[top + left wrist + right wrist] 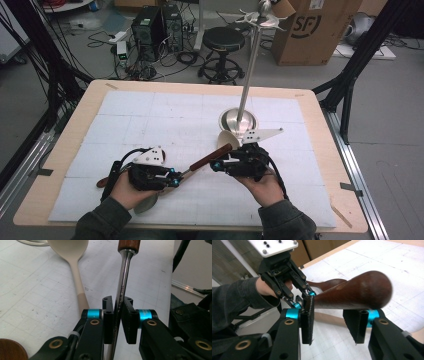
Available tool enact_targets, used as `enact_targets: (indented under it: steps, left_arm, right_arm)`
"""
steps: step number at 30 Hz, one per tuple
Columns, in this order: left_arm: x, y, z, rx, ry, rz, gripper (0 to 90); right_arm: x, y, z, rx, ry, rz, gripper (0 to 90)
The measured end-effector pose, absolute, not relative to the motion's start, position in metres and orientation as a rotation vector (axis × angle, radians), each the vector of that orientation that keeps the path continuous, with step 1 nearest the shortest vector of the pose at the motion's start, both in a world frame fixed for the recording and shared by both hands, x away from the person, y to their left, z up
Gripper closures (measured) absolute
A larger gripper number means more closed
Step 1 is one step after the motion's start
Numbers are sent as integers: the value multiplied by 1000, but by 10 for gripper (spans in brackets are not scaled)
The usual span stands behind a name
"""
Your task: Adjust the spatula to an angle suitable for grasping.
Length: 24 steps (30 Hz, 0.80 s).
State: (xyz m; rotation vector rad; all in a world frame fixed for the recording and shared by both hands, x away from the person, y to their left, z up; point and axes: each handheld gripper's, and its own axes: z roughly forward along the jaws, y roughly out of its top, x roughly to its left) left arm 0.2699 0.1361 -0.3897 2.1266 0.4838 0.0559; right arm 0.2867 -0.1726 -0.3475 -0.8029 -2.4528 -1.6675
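Left hand-held gripper [117, 315] clamps tight on the steel shaft of the wooden-handled utensil [123, 277]; right hand-held gripper [332, 322] sits with jaws parted around the brown handle end, pads not pressing. A beige spoon [75, 267] lies on the desk [60, 150] just left of the left one.

Wooden-handled utensil [210, 157] with steel shaft.
Lifted off the white mat [150, 120], slanting up toward the steel stand base [238, 120], shaft low, rounded brown handle end high.
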Motion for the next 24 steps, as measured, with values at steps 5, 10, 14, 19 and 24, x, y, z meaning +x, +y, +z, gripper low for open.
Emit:
enact_targets:
  steps: [5,10,14,19,24]
  left_arm:
    - [269,133,-383,2106,483,67,837]
    - [268,129,-375,2097,466,89,839]
    - [268,126,-372,2091,462,99,839]
    - [268,125,-370,2075,469,97,838]
    - [269,126,-369,2060,467,83,835]
  right_arm:
    - [290,-165,-347,-809,-2425,-1685,586]
    - [292,-157,-343,-814,-2420,-1697,583]
    - [293,-154,-339,-819,-2400,-1722,591]
    - [294,-150,-334,-822,-2376,-1745,622]
    - [297,-148,-328,-803,-2342,-1752,671]
